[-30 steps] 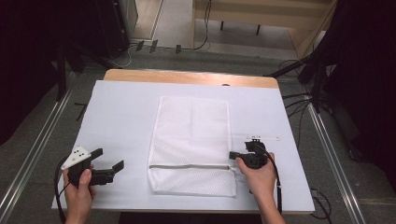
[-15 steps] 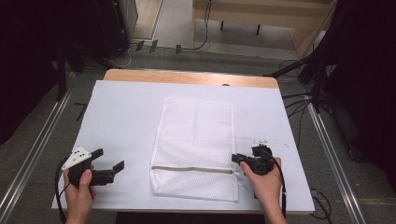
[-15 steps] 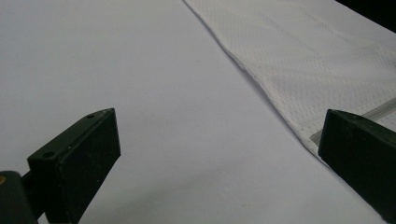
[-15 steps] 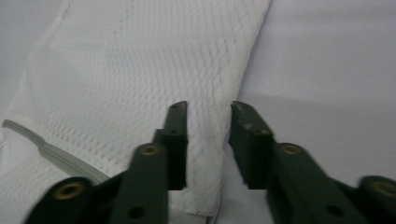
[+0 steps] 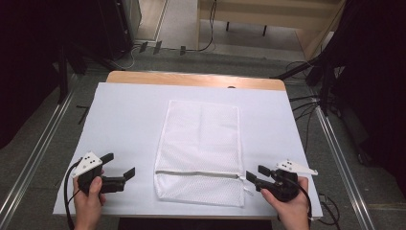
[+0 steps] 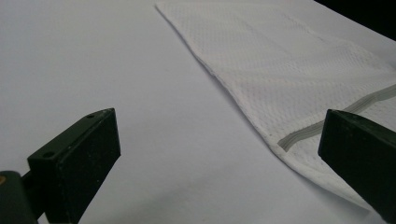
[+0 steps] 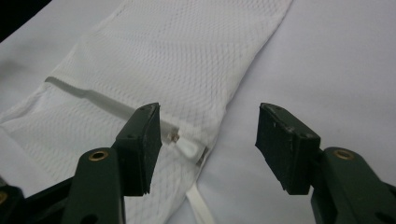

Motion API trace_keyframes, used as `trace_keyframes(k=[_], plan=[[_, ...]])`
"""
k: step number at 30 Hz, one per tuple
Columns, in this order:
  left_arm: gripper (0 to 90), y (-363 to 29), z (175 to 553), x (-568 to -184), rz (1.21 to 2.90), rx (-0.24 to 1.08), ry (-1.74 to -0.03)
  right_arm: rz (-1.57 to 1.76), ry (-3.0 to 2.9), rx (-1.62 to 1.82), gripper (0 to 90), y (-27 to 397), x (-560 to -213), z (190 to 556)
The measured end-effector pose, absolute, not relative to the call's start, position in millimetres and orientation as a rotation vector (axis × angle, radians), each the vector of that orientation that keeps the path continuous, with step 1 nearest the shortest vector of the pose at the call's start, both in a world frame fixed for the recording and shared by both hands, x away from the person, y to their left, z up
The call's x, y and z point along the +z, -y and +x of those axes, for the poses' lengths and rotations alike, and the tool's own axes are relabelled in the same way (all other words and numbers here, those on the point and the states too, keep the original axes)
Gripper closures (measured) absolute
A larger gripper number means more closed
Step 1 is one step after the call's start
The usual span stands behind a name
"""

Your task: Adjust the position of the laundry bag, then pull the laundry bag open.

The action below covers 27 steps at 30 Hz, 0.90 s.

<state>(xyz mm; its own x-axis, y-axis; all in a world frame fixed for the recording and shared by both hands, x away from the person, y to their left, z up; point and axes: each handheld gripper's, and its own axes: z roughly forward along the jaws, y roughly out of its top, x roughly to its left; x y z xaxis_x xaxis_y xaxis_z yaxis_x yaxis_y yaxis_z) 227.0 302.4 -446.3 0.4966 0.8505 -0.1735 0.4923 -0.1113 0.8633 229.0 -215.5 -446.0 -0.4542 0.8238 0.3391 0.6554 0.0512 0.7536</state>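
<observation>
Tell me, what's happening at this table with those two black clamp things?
A person sits at a white-covered table with a handheld gripper in each hand. A white mesh bag lies flat in the middle, its zipper running across near the person's end. The right gripper is open, its jaws either side of the zipper pull at the bag's edge, not yet gripping it. The left gripper is also open, resting beside the bag and holding nothing.

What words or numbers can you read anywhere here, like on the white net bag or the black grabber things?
There are none to read.
The mesh bag is plain white, with a grey zipper band and a blank white pull tab.
The left gripper and right gripper show no lettering.
The white table cover carries no print.
</observation>
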Motion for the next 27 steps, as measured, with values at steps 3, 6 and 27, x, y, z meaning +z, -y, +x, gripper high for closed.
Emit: trace_keyframes(k=[3, 6, 27], plan=[[0.0, -295.4, 225.8, -445.3, 1.776, 0.458, -1.125, 1.506, -2.139, 1.379, 38.8, 221.3, -451.7, 216.9], [0.0, -286.5, 224.0, -443.7, 1.785, 0.453, -1.103, 1.497, -2.157, 1.380, 38.1, 224.2, -456.5, 207.2], [33.0, -165.7, 228.0, -437.3, 1.884, 0.268, -1.071, 1.375, -2.266, 1.347, 40.7, 207.3, -478.4, 206.4]])
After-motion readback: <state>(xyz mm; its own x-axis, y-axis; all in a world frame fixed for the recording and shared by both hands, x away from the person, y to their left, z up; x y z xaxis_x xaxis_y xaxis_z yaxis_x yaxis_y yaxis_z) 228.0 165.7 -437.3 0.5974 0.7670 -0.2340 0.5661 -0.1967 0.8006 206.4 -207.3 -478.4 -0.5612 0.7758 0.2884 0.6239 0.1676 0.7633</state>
